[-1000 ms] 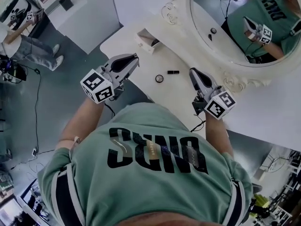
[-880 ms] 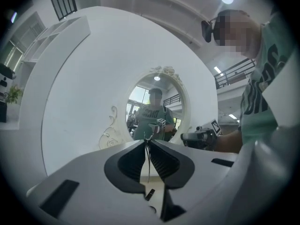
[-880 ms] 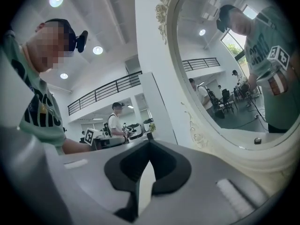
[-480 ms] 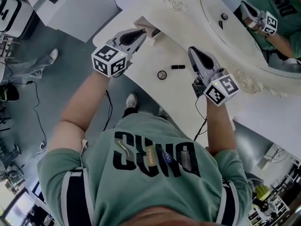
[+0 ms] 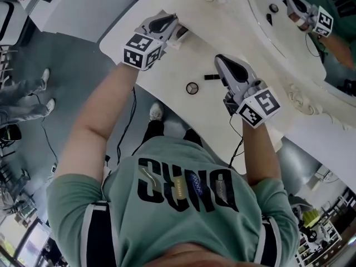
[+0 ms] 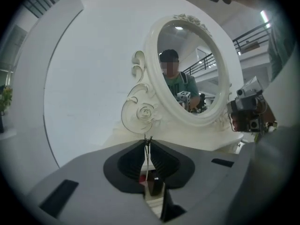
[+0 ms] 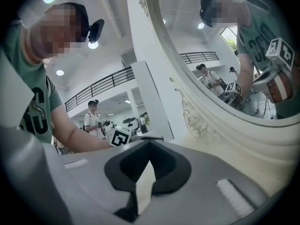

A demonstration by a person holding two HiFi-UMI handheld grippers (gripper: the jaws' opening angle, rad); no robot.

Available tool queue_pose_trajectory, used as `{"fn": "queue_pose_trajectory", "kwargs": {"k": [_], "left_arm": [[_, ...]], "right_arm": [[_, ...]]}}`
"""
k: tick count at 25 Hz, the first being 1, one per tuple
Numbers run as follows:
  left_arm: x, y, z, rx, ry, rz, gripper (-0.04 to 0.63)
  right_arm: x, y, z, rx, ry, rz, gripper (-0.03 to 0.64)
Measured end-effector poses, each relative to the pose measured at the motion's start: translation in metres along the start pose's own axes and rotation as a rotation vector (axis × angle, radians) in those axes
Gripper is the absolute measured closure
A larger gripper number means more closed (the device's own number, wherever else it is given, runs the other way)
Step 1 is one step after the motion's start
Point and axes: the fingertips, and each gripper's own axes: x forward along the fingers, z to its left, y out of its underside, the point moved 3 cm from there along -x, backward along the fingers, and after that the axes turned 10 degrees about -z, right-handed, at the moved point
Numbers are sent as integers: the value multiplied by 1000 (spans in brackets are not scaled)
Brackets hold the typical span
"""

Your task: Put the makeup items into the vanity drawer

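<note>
A round compact (image 5: 192, 88) and a black lipstick tube (image 5: 211, 77) lie on the white vanity top (image 5: 177, 63). My left gripper (image 5: 173, 20) reaches over a small open drawer (image 5: 180, 34) at the vanity's left end. Its jaws stand almost together with only a thin slit, and I see nothing held. In the left gripper view that gripper (image 6: 147, 142) has the drawer (image 6: 153, 196) under its jaws, with something red and dark inside. My right gripper (image 5: 218, 58) hovers just right of the lipstick, shut and empty; its own view shows the jaws (image 7: 150, 142) meeting at the tips.
The oval mirror (image 5: 311, 26) in its carved white frame (image 5: 295, 96) stands along the back of the vanity, close to the right gripper. A cable (image 5: 129, 127) hangs off the front edge. Another person's legs (image 5: 22, 102) are on the grey floor at the left.
The left gripper has travelled forward and down from the vanity's front edge to the open drawer. The right gripper has come forward a little, closer to the lipstick.
</note>
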Motion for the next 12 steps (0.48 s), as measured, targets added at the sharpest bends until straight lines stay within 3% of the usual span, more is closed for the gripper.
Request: {"fn": "queue_pose_trajectory", "kwargs": {"k": [8,12], "left_arm": [[-4,38,0,145,-9,129,552],[-4,45,-2,143,7,169,536]], "right_arm": [[-6,0,-4,15,14,1,607],[-7,-1,1,13,9,0,607]]}}
